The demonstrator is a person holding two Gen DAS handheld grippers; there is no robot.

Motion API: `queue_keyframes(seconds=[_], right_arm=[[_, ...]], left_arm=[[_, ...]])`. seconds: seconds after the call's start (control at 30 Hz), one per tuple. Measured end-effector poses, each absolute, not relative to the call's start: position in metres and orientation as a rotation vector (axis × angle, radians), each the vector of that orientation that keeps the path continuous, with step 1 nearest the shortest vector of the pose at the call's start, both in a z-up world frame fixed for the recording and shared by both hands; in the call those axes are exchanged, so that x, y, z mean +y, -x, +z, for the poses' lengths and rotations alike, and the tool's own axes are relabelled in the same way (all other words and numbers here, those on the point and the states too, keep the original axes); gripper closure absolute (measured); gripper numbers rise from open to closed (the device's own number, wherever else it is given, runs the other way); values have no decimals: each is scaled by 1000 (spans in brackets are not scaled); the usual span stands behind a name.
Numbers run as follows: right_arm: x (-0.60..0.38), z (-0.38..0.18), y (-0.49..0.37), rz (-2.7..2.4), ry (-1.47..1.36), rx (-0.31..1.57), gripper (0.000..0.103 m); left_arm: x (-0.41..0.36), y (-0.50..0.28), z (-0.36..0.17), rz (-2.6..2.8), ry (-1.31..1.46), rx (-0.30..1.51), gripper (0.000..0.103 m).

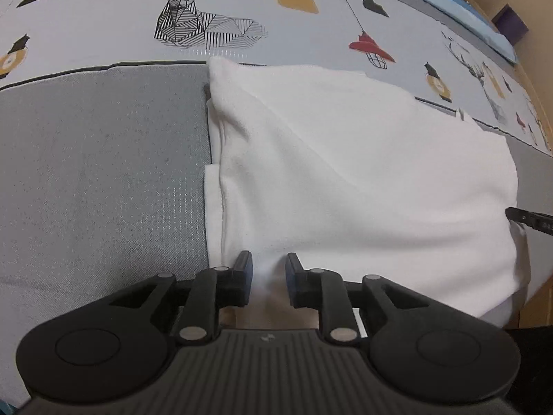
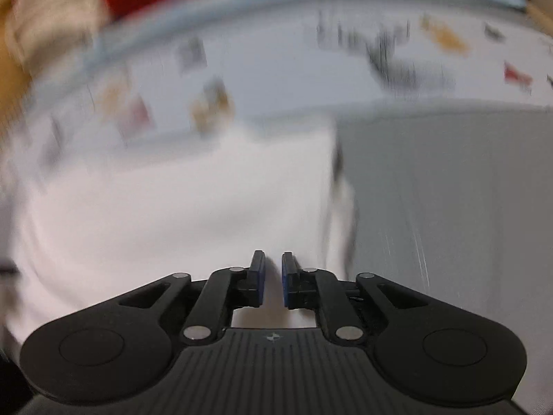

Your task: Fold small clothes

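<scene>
A: How far along is the folding, would you say?

B: Partway, by my reading. The white garment [image 1: 345, 173] already lies doubled into a rough rectangle on the grey mat [image 1: 103, 180], with a layered edge showing along its left side (a seam and an under-layer peek out there). It is still broad, so I judge at least one more fold is left, plus some smoothing of the diagonal crease.

A: And the left tool [image 1: 269, 269]?

B: Its jaws stand a little apart, blue pads facing each other, with a small ridge of the white cloth rising in the gap. I cannot see the pads pressing on it, so I would not call that a grip. The garment spreads ahead of this tool and off to its right; the near hem is right at the fingertips.

A: The right tool [image 2: 273, 269]?

B: That view is smeared by motion. Its jaws are nearly together, a thin gap left, pale cloth behind the gap; whether they pinch anything I cannot tell. The garment [image 2: 172, 214] lies ahead and to its left, its right edge just beside the tips, grey mat [image 2: 449, 190] beyond. A patterned sheet [image 1: 103, 34] covers the bed further ahead.
</scene>
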State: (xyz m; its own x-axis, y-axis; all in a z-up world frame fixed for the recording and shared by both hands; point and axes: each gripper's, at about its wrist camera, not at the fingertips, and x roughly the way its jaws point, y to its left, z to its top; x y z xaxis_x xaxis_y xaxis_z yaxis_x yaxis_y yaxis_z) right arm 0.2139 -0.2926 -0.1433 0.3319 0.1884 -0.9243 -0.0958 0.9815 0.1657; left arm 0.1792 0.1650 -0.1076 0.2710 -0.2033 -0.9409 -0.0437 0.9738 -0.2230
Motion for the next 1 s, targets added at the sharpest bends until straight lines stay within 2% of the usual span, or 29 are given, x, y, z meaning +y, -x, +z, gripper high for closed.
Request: queue_keyframes(seconds=[0.07, 0.17, 0.2, 0.33, 0.4, 0.57, 0.8, 0.87, 0.9, 0.93, 1.0], right_arm=[[-291, -139, -209, 196, -48, 1185, 93], [-296, -124, -200, 166, -78, 1130, 84], [-298, -119, -197, 160, -88, 1122, 83], [-304, -84, -186, 144, -108, 1051, 83], [-305, -61, -176, 171, -133, 982, 81], [-311, -35, -152, 183, -140, 843, 77], [-316, -44, -143, 125, -127, 841, 77], [-319, -49, -144, 104, -114, 859, 77], [-321, -50, -145, 95, -116, 862, 77], [-325, -52, -146, 82, -131, 866, 77], [-330, -54, -148, 57, -158, 873, 77]], left_arm=[[173, -176, -99, -96, 282, 1250, 76], [198, -167, -90, -59, 390, 1192, 73], [205, -164, -88, -40, 415, 1187, 68], [227, -162, -96, 11, 500, 1229, 55], [231, -162, -103, -1, 528, 1260, 53], [223, -165, -117, -24, 528, 1315, 52], [197, -179, -129, -47, 436, 1318, 53], [190, -180, -129, -47, 388, 1306, 56], [188, -179, -128, -49, 358, 1300, 63], [185, -178, -127, -57, 332, 1293, 79], [184, -177, -126, -82, 330, 1282, 87]])
